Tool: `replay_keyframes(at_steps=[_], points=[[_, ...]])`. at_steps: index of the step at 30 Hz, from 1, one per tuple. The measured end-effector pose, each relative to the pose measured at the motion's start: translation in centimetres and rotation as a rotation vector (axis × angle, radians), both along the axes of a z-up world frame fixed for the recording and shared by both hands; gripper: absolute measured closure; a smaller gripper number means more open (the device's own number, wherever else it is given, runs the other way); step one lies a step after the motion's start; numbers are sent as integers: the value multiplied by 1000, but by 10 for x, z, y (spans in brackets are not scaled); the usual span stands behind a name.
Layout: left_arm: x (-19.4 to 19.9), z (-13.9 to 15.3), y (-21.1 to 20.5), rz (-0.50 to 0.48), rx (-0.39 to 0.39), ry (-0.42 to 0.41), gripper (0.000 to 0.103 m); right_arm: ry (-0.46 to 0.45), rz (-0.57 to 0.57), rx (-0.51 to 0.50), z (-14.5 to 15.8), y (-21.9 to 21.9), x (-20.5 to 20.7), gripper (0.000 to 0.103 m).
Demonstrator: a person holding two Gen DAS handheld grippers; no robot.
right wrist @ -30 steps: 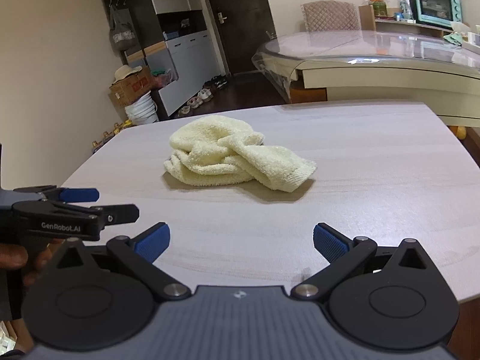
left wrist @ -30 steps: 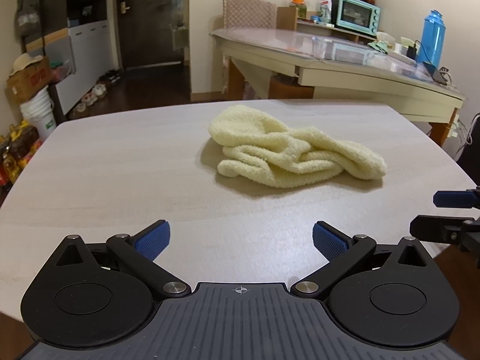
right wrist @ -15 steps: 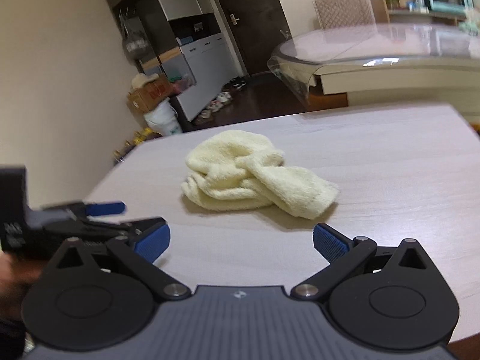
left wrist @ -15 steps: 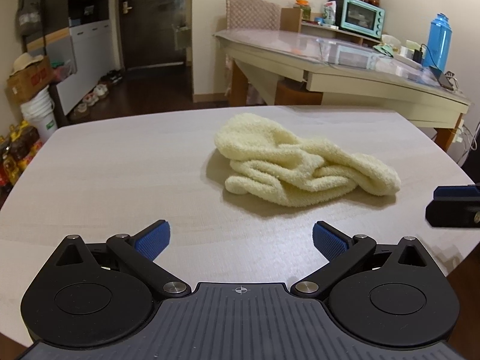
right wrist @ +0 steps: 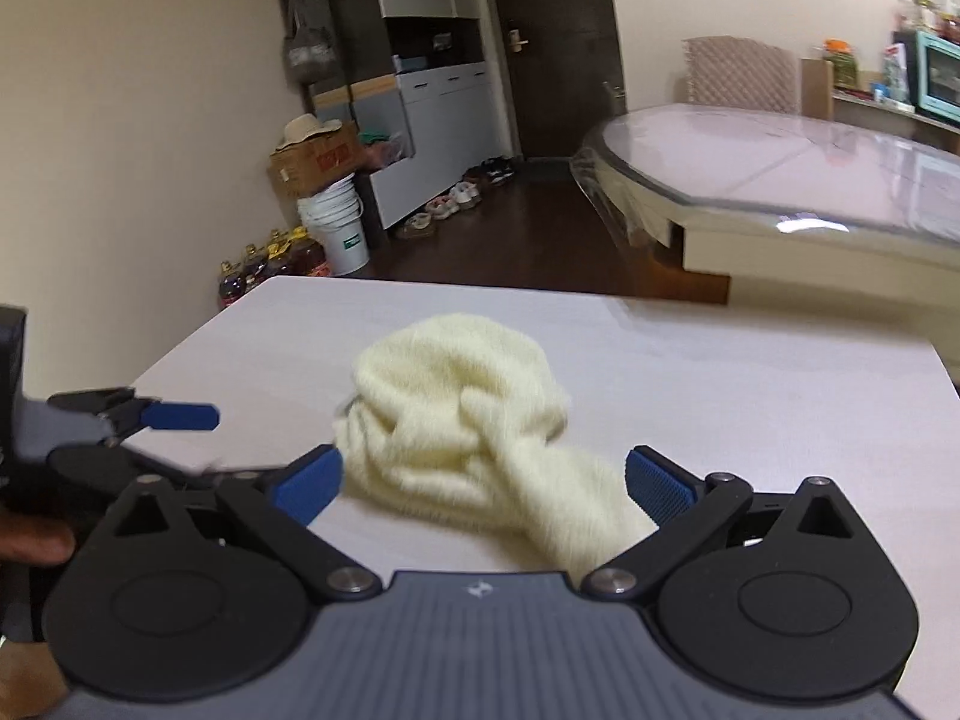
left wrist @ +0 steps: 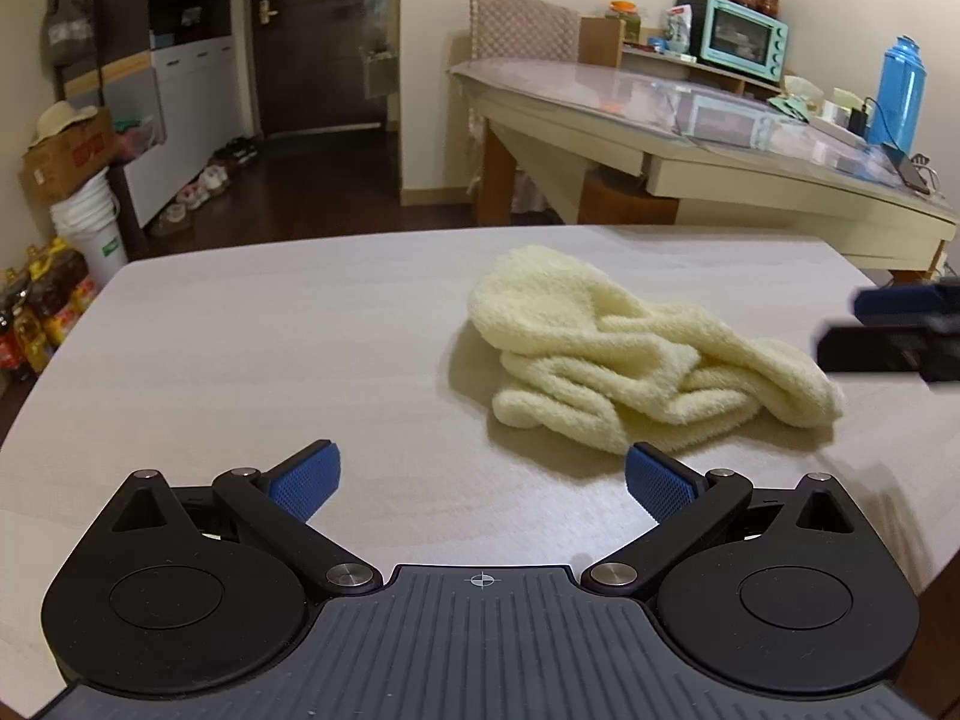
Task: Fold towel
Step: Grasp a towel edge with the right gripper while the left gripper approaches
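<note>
A crumpled pale yellow towel [left wrist: 636, 360] lies in a heap on the light wooden table [left wrist: 270, 360]. My left gripper [left wrist: 483, 477] is open and empty, just short of the towel's near left side. My right gripper [right wrist: 483, 480] is open, with the towel [right wrist: 468, 420] lying between its spread fingers and its near end running under the gripper body. The right gripper's fingers show at the right edge of the left wrist view [left wrist: 894, 330], above the towel's right end. The left gripper shows at the left of the right wrist view [right wrist: 150, 420].
The table's far edge [left wrist: 480, 234] and right edge drop to a dark floor. A second table [left wrist: 690, 132] with a toaster oven and a blue flask stands behind. Buckets, a box and bottles [left wrist: 72, 228] stand at the far left.
My right gripper has moved in over the towel, which now sits between its fingers. My left gripper has shifted left and closer, so the towel shows further right. Both stay open.
</note>
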State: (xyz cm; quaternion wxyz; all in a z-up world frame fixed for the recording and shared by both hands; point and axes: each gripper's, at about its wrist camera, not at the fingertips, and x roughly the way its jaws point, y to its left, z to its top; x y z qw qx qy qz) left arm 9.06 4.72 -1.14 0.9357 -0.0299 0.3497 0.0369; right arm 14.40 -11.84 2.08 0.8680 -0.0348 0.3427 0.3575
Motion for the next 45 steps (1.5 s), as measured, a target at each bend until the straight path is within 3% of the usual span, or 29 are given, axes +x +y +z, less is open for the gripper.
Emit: replay_keyframes(at_steps=[1,3,9,14,19,27,33,38,45], points=[[1,0,1,2,-1,-1,0,27,3,-12,-3,4,12,34],[3,0,4,6,1,-1,0,83,18,-19,-12,12,34,47],[6,0,11,9,12,1,0,166,27,-38,-30,27,69,55],[10,0,18,-45,-4,-6,0,199,34,-58,-41,34,78,66],[15,1,25,-108,-19,-12,0,204,66,-54,-45,37,79,96],[36,10,31,-265,23,-6,0,113,121,-15,-24,32,55,97],[73,23,49,-397,-19,35,0,38,212,14,-4,28,26,97],[95,32,57,-653,-41,77,0,-58,364,-81,0,39,-20,97],[124,41,33,-974,22,145,0,-84,428,-118,-8,44,-55,97]])
